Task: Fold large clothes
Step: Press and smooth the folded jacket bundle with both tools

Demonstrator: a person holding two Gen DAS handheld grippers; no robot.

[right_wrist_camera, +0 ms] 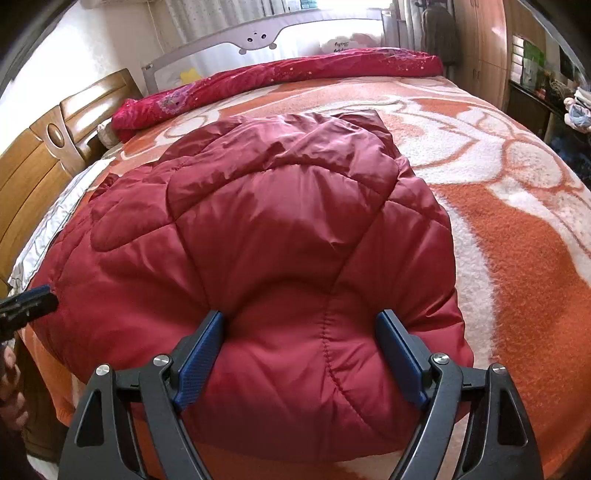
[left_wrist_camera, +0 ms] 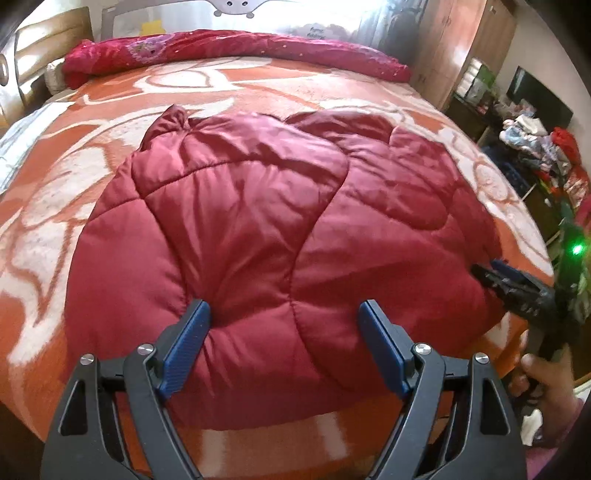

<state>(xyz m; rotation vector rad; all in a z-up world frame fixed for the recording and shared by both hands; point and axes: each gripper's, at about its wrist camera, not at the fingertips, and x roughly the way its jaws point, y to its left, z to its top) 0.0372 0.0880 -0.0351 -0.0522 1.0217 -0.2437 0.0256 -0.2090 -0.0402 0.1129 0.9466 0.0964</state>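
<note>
A dark red quilted padded jacket point(left_wrist_camera: 258, 229) lies spread on the bed, its sleeves folded in over the body; it also fills the right wrist view point(right_wrist_camera: 277, 229). My left gripper point(left_wrist_camera: 284, 310) is open, its blue pads pressed against the jacket's near hem on either side of a puffed panel. My right gripper point(right_wrist_camera: 301, 319) is open the same way at the hem's right part. The right gripper also shows at the jacket's right edge in the left wrist view point(left_wrist_camera: 495, 269). The left gripper shows at the left edge in the right wrist view point(right_wrist_camera: 37, 299).
The bed carries an orange and white blanket point(right_wrist_camera: 517, 240). A rolled red quilt point(left_wrist_camera: 236, 51) lies along the far side by a grey guard rail point(right_wrist_camera: 258, 33). A wooden headboard point(right_wrist_camera: 33, 166) stands left; cluttered shelves point(left_wrist_camera: 535, 147) and a wardrobe stand right.
</note>
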